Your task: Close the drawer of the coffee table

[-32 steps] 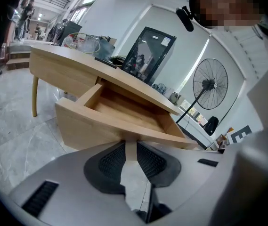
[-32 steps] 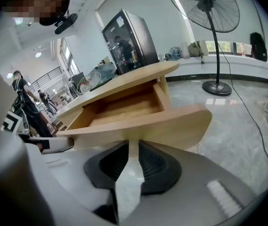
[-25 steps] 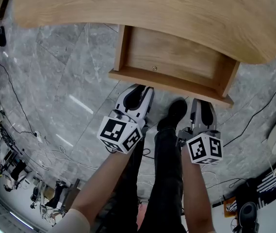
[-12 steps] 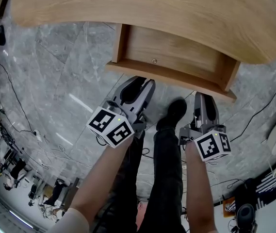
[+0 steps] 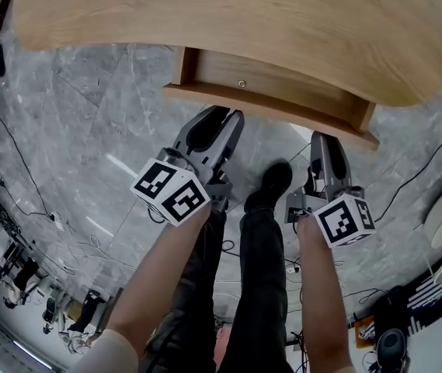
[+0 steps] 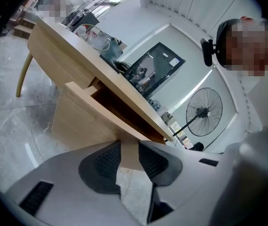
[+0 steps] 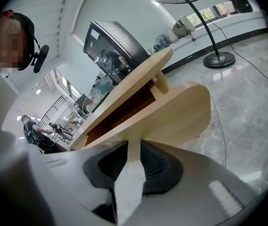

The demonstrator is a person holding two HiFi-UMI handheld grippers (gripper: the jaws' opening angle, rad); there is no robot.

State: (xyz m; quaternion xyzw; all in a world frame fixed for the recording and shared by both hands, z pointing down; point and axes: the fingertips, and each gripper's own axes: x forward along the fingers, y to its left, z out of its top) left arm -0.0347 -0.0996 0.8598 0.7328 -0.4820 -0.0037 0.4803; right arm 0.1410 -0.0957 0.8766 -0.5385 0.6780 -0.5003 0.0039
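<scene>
Left gripper (image 5: 219,116): pads drawn nearly together, with only a narrow slit between the ribbed dark pads (image 6: 106,160). Nothing is clamped. Right gripper (image 5: 323,140): same condition, with a thin slit and nothing held.

Directly ahead of both sets of fingertips is the flat front panel of the light wooden drawer (image 5: 283,92). Each gripper view shows bare wood through the slit. The tips are at the panel or just beside it; contact cannot be confirmed.

The panel's long axis runs crosswise to the fingers, from beyond the left gripper to beyond the right gripper. The left gripper is near one end and the right gripper near the other. Neither is clearly closer to the panel.

The drawer is part-way out. A strip of its floor shows beyond the panel, with a small round metal fitting (image 5: 241,84) in it. Closing travel is judged to run straight ahead of the fingertips, under the table top. Equal pressure from both sides should keep the drawer from skewing.

The wood is smooth and matt, with square edges.

Beyond the drawer is the curved light wooden coffee table top (image 5: 228,14), which has a rounded rim. Under everything is a glossy grey marble floor (image 5: 88,130).
</scene>
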